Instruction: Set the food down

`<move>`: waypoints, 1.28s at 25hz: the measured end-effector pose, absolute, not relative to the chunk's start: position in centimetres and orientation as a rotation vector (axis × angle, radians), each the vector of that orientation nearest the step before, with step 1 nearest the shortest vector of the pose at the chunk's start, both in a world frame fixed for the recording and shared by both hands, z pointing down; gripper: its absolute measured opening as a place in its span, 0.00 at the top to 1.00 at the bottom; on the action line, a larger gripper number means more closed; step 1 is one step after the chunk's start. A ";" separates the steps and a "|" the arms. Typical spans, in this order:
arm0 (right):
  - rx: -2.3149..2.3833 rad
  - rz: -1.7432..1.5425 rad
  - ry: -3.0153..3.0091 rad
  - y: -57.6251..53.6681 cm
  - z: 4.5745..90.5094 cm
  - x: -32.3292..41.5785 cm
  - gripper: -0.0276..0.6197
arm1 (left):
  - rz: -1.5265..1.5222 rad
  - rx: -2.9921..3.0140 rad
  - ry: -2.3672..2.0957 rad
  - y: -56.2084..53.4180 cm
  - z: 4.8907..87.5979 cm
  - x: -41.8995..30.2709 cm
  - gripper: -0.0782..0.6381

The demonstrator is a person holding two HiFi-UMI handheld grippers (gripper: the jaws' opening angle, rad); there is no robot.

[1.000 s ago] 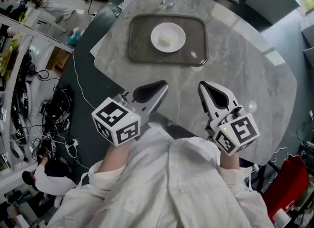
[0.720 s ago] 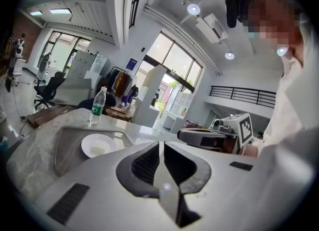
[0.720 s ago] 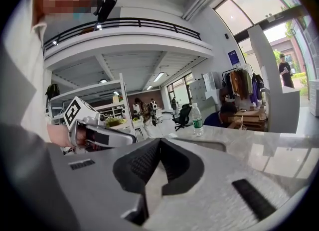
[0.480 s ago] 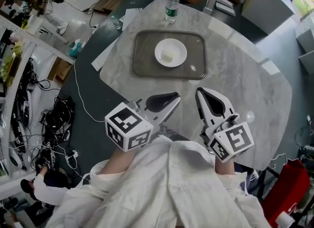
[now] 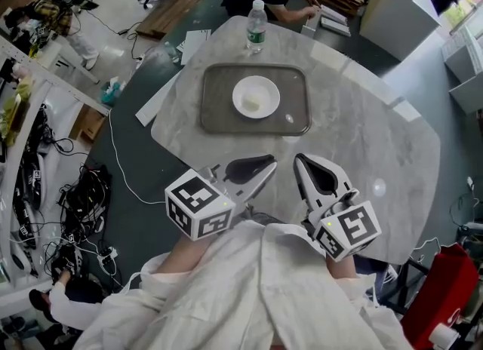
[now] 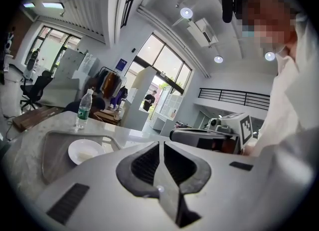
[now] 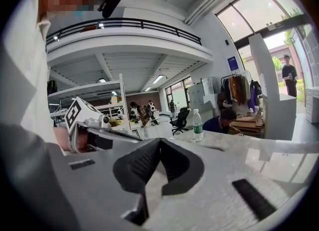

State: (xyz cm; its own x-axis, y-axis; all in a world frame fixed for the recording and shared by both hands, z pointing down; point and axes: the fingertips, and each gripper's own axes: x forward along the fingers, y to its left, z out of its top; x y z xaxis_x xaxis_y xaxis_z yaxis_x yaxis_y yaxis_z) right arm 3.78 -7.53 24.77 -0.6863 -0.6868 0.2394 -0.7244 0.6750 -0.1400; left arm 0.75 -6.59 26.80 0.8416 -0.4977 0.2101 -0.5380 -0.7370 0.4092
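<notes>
1. Both tools, the left gripper (image 5: 264, 167) and the right gripper (image 5: 302, 164), hung near the worktop's (image 5: 362, 137) near edge, well apart from the tray (image 5: 219, 115). The food (image 5: 254, 102) lay on its plate (image 5: 243, 92) there, so the job looked done.
2. Left gripper view: jaws pressed together on nothing, plate off to the left.
3. Right gripper view: jaws together, empty, only a bottle (image 7: 198, 125) ahead.

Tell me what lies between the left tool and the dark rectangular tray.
Only bare grey marble tabletop, per the head view, separates the left tool from the dark rectangular tray.
</notes>
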 end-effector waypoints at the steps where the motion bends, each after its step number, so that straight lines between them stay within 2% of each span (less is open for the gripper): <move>1: 1.155 0.332 -2.720 -7.5 24.7 3.8 0.95 | 0.117 2.558 -0.764 -6.6 26.8 0.7 0.84; 32: 1.113 0.286 -2.708 -8.1 24.9 3.5 0.95 | 0.147 2.561 -0.786 -7.3 27.2 0.4 0.84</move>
